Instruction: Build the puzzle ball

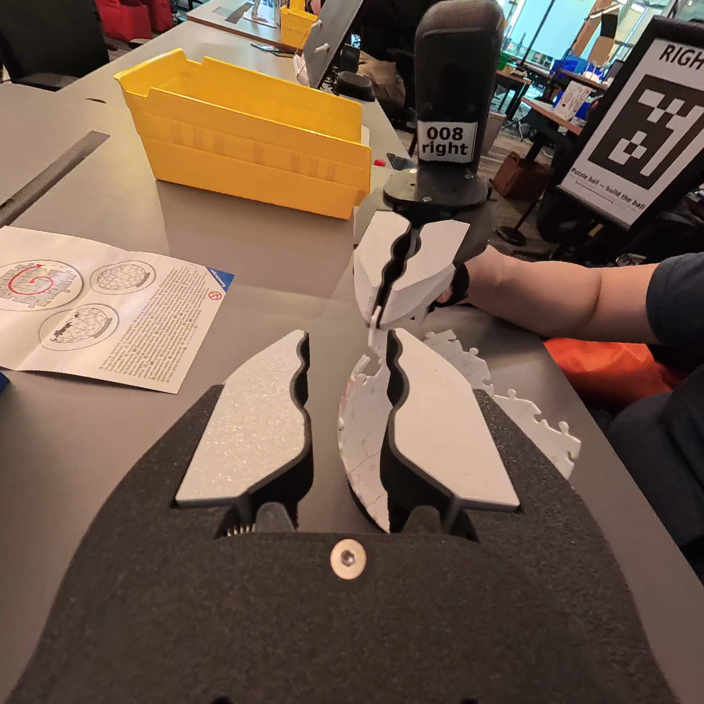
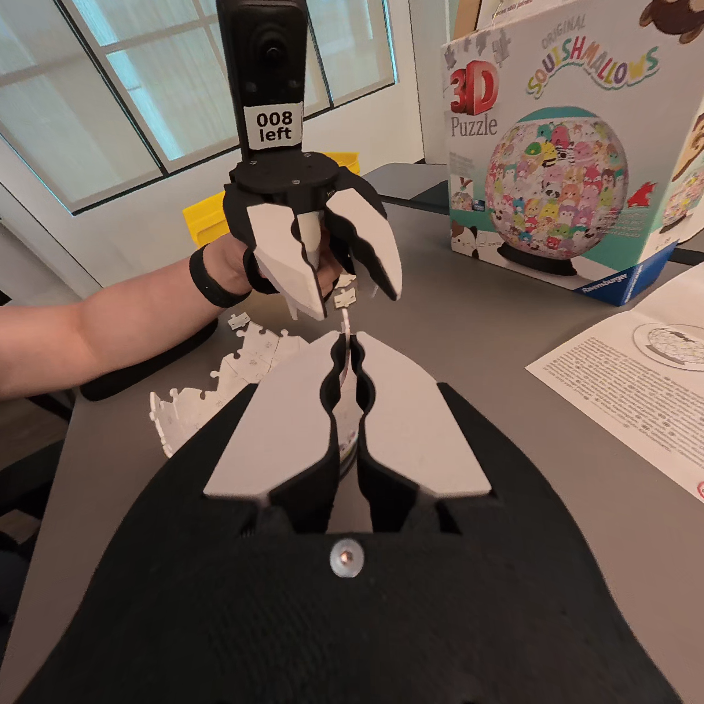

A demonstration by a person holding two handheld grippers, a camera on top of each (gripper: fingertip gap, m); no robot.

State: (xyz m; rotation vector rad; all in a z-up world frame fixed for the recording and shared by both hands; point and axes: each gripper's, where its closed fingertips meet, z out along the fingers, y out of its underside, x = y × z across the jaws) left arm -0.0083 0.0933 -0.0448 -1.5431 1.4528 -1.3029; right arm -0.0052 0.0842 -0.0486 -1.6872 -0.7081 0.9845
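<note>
- The step in hand looks like joining: the right gripper (image 2: 347, 337) is pinching the upper edge of a curved white strip of joined pieces (image 1: 362, 426), its fingers (image 2: 289, 411) closed almost together on the thin plastic.
- In the left wrist view the right gripper (image 1: 375, 324) is coming in from the far side, tips pointing down and toward the camera, clamping what seems to be a small tabbed piece at the top of that strip.
- The left gripper (image 1: 344, 343) is standing with its fingers (image 1: 255, 415) apart; the strip is passing through the gap, lying against the right-hand finger, and I cannot tell whether that finger is pressing on it.
- The puzzle ball is only partly built: a jagged white shell section (image 1: 525, 415) is sitting on the grey table (image 1: 266, 247), near its right edge, beside and partly behind the left gripper.
- The strip is standing on edge, its long axis running near to far in the left wrist view, bowing leftward, its upper end rising toward the far gripper's tips.
- The next move probably calls for seating the tab squarely into the neighbouring notch while the other gripper steadies the shell; a skewed push could pop joined pieces apart.
- A yellow bin (image 1: 247, 133) is sitting far left, a paper instruction sheet (image 1: 114, 304) is lying at the left, and the puzzle box (image 2: 564, 160) is standing at the far right in the right wrist view.
</note>
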